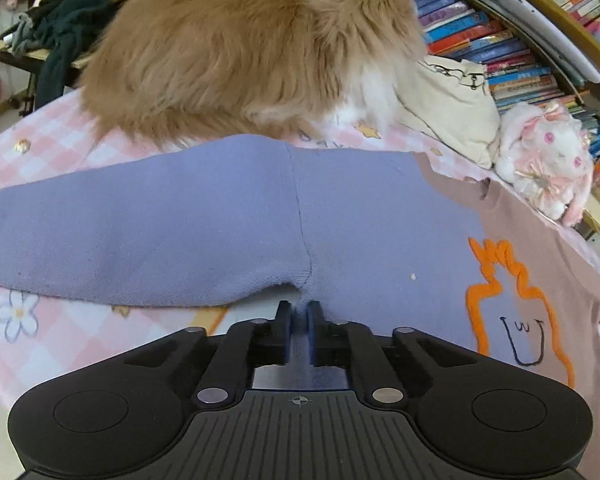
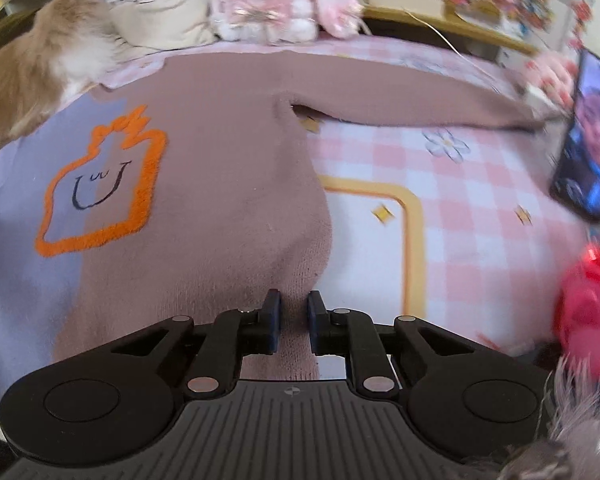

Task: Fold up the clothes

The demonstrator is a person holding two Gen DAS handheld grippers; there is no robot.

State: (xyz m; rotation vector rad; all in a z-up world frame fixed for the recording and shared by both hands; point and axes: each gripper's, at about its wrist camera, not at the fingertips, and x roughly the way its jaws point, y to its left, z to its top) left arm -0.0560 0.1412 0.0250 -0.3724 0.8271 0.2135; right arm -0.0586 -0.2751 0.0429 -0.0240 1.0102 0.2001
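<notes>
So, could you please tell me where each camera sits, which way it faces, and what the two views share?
Left wrist: rides the left gripper, angled down over the lilac half of the knitted sweater toward the fluffy ginger cat; gripper shut on the knit.
Right wrist: rides the right gripper, angled down over the sweater's brown half; gripper shut on its edge.
Shared: sweater, cat, white-and-pink plush rabbit, pink checked bedsheet.

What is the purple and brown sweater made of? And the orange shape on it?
The sweater looks like soft knitted yarn, maybe wool or acrylic: fine ribbed stitches show near the hem. The orange outline seems fuzzy, raised embroidery, probably plush thread, since its edges look tufted.
</notes>
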